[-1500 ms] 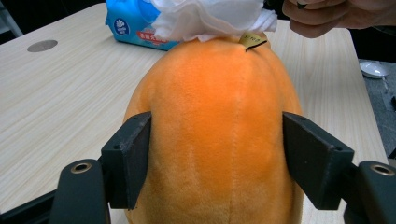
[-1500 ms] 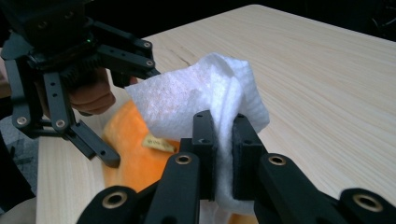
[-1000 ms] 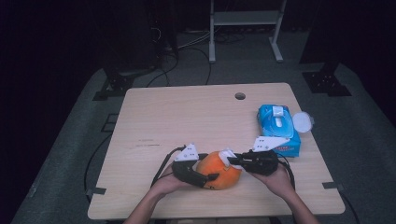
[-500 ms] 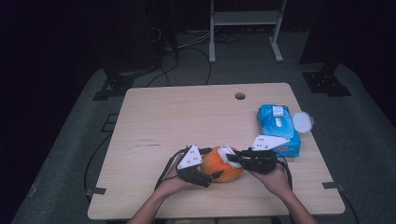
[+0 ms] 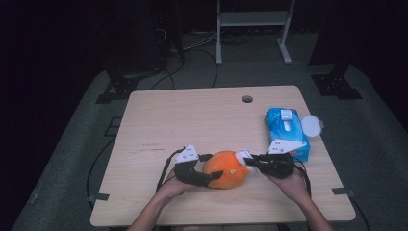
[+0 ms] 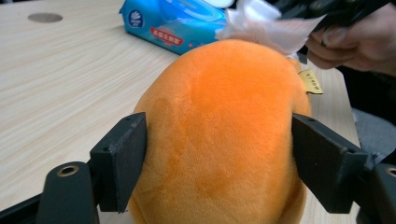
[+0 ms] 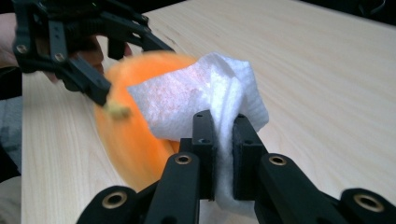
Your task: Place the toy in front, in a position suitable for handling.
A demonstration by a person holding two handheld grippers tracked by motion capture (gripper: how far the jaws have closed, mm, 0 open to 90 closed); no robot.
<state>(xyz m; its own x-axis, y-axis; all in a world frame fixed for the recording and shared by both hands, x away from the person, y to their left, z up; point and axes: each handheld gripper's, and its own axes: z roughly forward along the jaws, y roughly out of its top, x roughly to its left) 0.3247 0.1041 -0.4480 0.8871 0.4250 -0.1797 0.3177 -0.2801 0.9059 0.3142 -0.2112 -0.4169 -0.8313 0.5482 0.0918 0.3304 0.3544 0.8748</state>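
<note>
I had the table (image 5: pixel 159 120) under the high view, wide and pale, with the blue pack of wipes (image 5: pixel 286 131) lying near its right edge, well apart from the work. Nearer to me, at the front middle of the table, sat the orange plush toy (image 5: pixel 224 169), resting on the wood between both of my tools. My left hand-held gripper (image 5: pixel 204 179) straddled the toy from the left; its jaws had just been closing, and in the left gripper view both pads stood against the plush flanks (image 6: pixel 219 135), holding it steady. My right hand-held gripper (image 5: pixel 250 162) was clamped tight on a folded white wipe (image 7: pixel 205 100), which lay on the toy's upper right side, just beside its small yellow tag (image 6: pixel 311 80). My worry, judging from this, was the soft body: if the left jaws pinched only fur and stuffing, the toy could squirm or roll away once I rubbed with the wipe. The wipe was also held by a thin fold, so a hard drag across the fur might pull it loose or snag it on the tag.
</note>
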